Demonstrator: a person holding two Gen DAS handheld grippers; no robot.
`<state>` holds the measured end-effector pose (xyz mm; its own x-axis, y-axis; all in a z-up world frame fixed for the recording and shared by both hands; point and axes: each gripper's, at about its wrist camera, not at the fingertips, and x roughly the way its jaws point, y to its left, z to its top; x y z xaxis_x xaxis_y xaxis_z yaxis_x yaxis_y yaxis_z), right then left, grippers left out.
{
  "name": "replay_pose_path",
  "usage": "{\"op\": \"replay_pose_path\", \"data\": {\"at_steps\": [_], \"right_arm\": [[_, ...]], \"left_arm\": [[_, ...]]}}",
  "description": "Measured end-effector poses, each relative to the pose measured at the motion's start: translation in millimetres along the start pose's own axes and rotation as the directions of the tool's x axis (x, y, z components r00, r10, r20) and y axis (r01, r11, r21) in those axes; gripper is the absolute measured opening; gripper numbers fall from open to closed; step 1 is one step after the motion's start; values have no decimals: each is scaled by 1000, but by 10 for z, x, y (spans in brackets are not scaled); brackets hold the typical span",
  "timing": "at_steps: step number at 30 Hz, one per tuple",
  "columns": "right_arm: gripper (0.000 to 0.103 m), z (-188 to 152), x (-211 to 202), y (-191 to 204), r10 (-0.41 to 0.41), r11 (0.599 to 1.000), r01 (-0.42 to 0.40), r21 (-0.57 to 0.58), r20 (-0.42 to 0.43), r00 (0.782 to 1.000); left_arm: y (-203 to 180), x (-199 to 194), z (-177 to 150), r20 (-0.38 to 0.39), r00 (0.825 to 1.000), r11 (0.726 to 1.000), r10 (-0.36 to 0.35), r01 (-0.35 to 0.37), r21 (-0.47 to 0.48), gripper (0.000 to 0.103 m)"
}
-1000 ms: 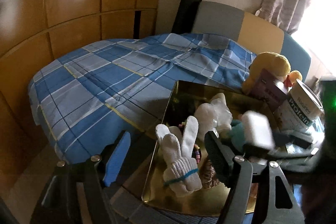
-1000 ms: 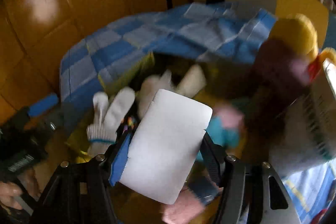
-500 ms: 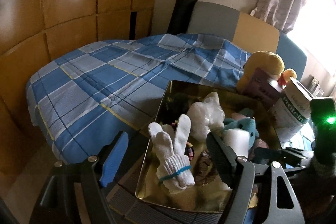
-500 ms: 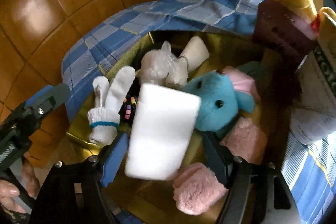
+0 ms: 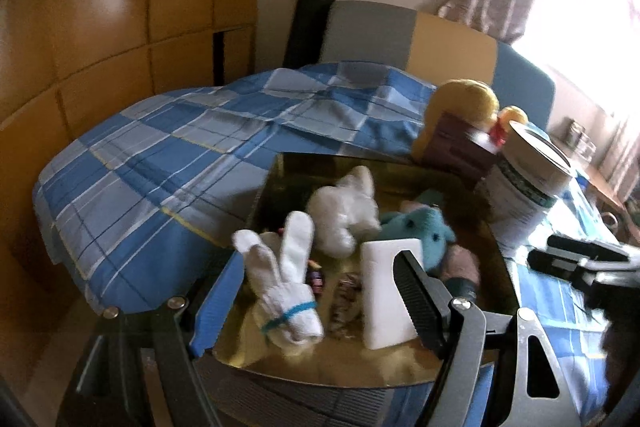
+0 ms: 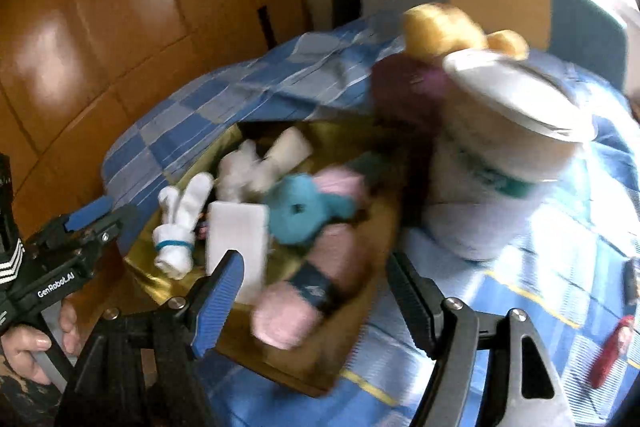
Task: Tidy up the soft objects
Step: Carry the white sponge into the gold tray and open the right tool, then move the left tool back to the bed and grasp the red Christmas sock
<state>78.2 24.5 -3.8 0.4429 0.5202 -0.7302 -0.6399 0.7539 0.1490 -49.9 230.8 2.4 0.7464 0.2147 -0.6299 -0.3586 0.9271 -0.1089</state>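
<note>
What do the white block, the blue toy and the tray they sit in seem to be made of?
White block: probably foam or sponge; matte, flat-faced, with rounded corners.
Blue toy: plush fabric; fuzzy pile, dark bead eyes.
Tray: likely metal or foil-faced card; gold, glossy, mirroring the things in it. Blur leaves this open.

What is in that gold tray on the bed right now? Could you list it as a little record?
tray: gold tray on the blue plaid bedspread
inside: white block standing up, rolled white gloves, white plush, teal plush, pink plush
beside the tray: big tub, yellow plush
right gripper: open, holding nothing
left gripper: open
</note>
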Motion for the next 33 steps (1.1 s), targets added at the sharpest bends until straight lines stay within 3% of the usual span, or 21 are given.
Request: {"op": "replay_pose_path", "data": {"at_steps": [9,16,19,23,27,29,33], "right_arm": [[75,-80,-559,-943,-169,970,152,188,77,983],[75,-275,-960,-1741,-338,881,276,384,101,936],[75,-413,-1123,-2086,-419,816,330,475,92,903],[75,-657,-1315,-2562,-530,699,401,592,54,846],[75,-968,-1474,-2960,-624,559,444,700,3,782],[75,-1150,-1557,-3097,-647,493,431,756,-13,763],[75,-1417,-1744,-3324,-666,360,346,866,-21,745]], "left_arm": [[-422,-27,-16,-15,998,992,-63,64,106,78],[-722,-1,-35,-38,995,980,-89,94,174,78],[-872,1,-36,-41,993,972,-109,115,206,78],[-1116,-3,-30,-45,989,955,-139,146,258,78],[-1405,29,-29,-65,983,933,-174,186,309,78],[-1538,52,-47,-78,979,923,-189,204,327,78],[-1857,145,-97,-133,965,896,-227,261,359,78]]}}
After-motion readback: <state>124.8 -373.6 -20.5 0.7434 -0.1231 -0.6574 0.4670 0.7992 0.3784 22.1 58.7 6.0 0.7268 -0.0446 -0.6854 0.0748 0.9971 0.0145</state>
